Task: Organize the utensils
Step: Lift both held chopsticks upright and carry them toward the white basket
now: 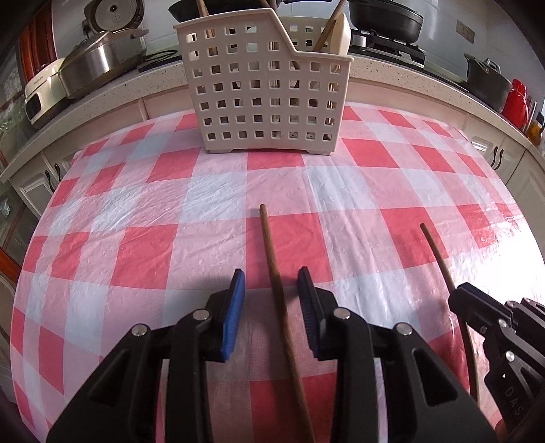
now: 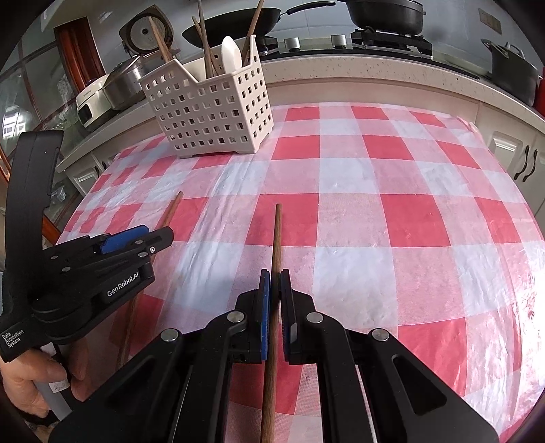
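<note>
- My right gripper squeezes one wooden chopstick; my left gripper has gaps around the other chopstick, not squeezing yet.
- Both sticks are light, stiff, thin and a bit slippery, so I think I should grab mid-stick.
- The white basket waits farther away on the checked tablecloth.

Red-checked tablecloth, rice cooker, black wok, steel pot

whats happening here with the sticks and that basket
A person is tidying utensils with a handheld gripper in each hand. The right gripper is shut on one wooden chopstick. The left gripper straddles a second chopstick lying on the checked tablecloth, with a gap on both sides, so it is not gripped yet. The white slotted basket at the far edge already holds several utensils.
</note>
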Motion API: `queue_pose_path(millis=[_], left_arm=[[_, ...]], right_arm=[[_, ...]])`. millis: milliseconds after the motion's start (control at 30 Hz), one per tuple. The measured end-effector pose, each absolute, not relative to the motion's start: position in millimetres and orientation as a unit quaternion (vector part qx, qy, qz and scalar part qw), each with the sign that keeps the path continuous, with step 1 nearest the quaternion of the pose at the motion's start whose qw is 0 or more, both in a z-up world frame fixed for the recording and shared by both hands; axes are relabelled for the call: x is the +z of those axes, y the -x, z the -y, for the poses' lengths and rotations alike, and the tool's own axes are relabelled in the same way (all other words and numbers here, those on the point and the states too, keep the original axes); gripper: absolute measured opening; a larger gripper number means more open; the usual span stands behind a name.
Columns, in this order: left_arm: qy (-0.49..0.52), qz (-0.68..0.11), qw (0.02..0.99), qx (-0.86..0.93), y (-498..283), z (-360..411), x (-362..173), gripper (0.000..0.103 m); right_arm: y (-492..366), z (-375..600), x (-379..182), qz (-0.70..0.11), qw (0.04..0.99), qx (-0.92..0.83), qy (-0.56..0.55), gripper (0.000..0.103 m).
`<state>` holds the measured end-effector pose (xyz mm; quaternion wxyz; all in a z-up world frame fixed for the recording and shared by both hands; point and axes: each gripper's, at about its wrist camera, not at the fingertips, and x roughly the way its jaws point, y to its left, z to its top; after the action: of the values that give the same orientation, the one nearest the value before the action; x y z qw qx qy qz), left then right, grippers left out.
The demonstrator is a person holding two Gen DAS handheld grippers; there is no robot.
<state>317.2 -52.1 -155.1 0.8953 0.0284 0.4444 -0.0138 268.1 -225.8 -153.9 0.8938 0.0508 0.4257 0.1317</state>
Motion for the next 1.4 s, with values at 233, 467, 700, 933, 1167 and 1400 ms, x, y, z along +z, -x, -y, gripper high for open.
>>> queue_pose_path(millis=[233,467,700,933,1167,1400], left_arm=[[-0.030,-0.436,0.898,-0.053,-311.3,57.3,-154.4,0.006],[-0.021,-0.392,0.918,-0.053,-285.8,48.4,-129.4,0.006],[-0.004,-0.307,0.950,-0.055,-250.6,30.9,-71.7,0.006],[0.020,-0.234,0.970,-0.070,-210.2,10.2,-31.3,0.006],[0.016,-0.196,0.978,-0.075,-178.3,4.0,-16.2,0.006],[-0.004,-0.160,0.984,-0.083,-150.1,7.7,-6.9,0.006]], right_arm=[[-262.2,223.4,-143.2,-0.405,0.902,0.138,-0.049,0.006],[-250.9,219.4,-124.0,-0.366,0.918,0.145,-0.049,0.006],[-237.3,210.0,-82.4,-0.299,0.940,0.158,-0.048,0.006],[-207.8,202.7,-42.1,-0.223,0.958,0.177,-0.039,0.006],[-187.5,197.4,-28.6,-0.196,0.964,0.178,-0.026,0.006],[-168.3,194.1,-18.4,-0.177,0.968,0.180,-0.014,0.006]])
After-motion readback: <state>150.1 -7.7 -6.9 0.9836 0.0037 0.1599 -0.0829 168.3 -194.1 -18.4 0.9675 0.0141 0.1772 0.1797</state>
